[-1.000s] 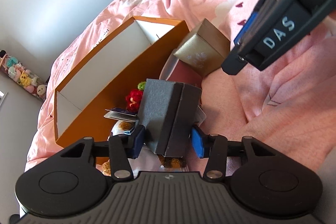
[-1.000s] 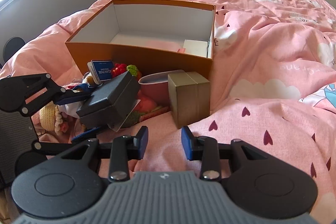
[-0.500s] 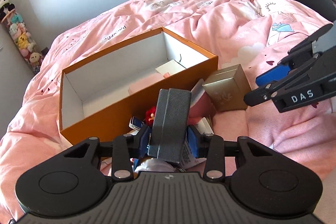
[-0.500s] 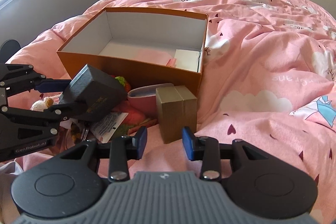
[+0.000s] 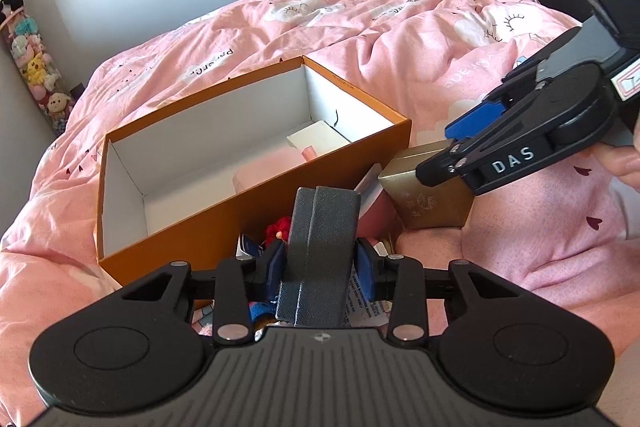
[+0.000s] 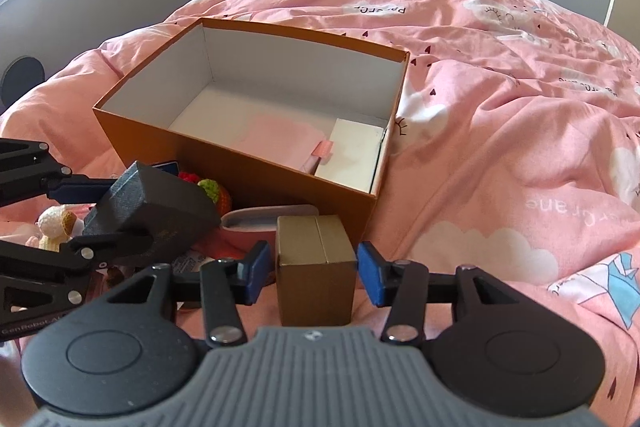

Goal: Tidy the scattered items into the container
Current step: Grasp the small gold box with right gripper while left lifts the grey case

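Left gripper [image 5: 320, 269]: I had both pads clamped on a dark grey box [image 5: 320, 247], lifted off the bedding, just short of the orange container's near wall.

Right gripper [image 6: 316, 275]: jaws spread, straddling a gold box [image 6: 316, 263]; small gaps showed on either side, so no contact that I could confirm.

Orange container [image 6: 240, 163]: open-topped, on the pink duvet [image 6: 500, 131]; a pink sheet [image 6: 280, 139] and a white card [image 6: 354, 155] lay inside.

Loose items, between grippers and container: red knitted toy [image 5: 280, 227], pink pouch [image 6: 256, 227], small blue packet [image 5: 246, 247], cream crochet figure [image 6: 56, 223].

Risks, as I judged them: the grey box could clip the container's rim if carried too low; the gold box, on soft bedding, might tip or twist when the right jaws closed; the grippers, near each other, might collide.
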